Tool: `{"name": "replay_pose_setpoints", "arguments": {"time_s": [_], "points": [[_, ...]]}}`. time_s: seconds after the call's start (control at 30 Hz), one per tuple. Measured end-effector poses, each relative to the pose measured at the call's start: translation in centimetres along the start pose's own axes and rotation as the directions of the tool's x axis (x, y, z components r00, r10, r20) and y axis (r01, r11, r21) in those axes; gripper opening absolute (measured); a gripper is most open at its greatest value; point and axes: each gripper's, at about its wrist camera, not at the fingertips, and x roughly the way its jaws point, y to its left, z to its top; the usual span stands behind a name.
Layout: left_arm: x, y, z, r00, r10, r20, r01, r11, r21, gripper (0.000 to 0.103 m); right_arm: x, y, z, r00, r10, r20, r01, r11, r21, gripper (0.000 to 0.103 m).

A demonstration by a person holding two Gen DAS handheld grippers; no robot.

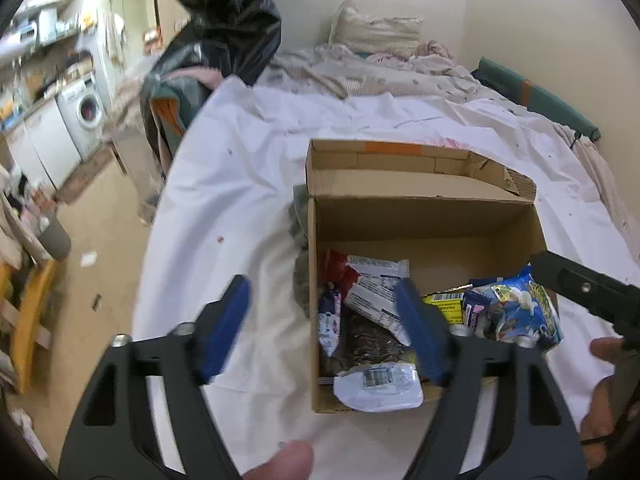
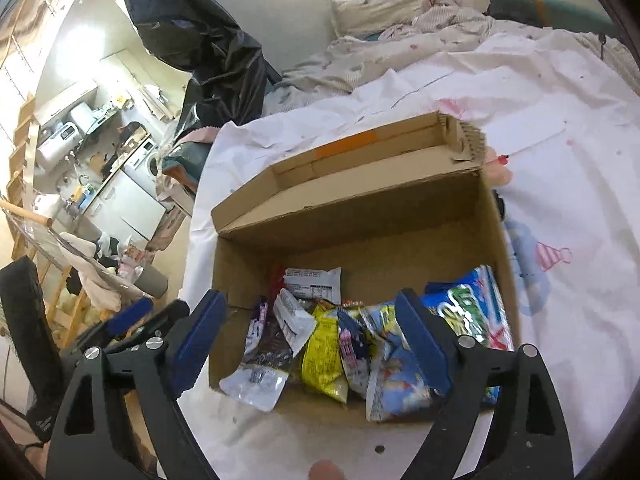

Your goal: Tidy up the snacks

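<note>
An open cardboard box (image 1: 424, 212) (image 2: 360, 220) lies on a white sheet on a bed. Several snack packets fill its near end: a blue-and-green bag (image 1: 524, 312) (image 2: 472, 312), a yellow packet (image 2: 324, 356), white wrappers (image 1: 380, 304) (image 2: 294, 320), a clear-ended packet (image 1: 380, 390) (image 2: 254, 386) hanging over the near rim. My left gripper (image 1: 324, 328) is open and empty, above the box's left wall. My right gripper (image 2: 310, 338) is open and empty over the packets; part of it shows at the right of the left wrist view (image 1: 588, 288).
The white sheet (image 1: 224, 184) (image 2: 560, 184) covers the bed, with rumpled bedding and a pillow (image 1: 376, 32) behind the box. A black plastic bag (image 1: 224, 16) hangs at the bed's far left. The floor, a washing machine (image 1: 86, 114) and shelves lie left.
</note>
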Motion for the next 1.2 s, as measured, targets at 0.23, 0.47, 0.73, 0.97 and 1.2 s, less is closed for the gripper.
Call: {"name": "replay_pose_setpoints", "arguments": {"time_s": [0.23,0.47,0.73,0.97,1.2], "points": [[-3.2,0.6,-0.9,0.997,-0.021,0.078,0.022,0.999,-0.024,0.103,-3.3,0.7,-1.5,0.996,-0.072,0.050,0.075,0.995,-0.062,0.099],[-5.5,1.1,-2.9,0.995,-0.041,0.089,0.044,0.998,-0.034,0.103,-6.1,0.3,-3.8,0.993,-0.103,0.061,0.107,0.993,-0.059,0.101],[-8.0,1.2,-6.1,0.993,-0.042,0.112,0.043,0.999,-0.010,0.103,-7.9,-0.1,-6.3,0.986,-0.144,0.084,0.146,0.989,-0.027,0.103],[-8.8,1.5,-7.4,0.993,-0.040,0.108,0.042,0.999,-0.018,0.103,-8.6,-0.2,-7.9,0.969,-0.201,0.144,0.208,0.977,-0.038,0.103],[-8.8,1.2,-7.7,0.994,-0.043,0.104,0.046,0.999,-0.021,0.103,-8.1,0.8,-8.7,0.951,-0.259,0.170,0.276,0.957,-0.088,0.103]]}}
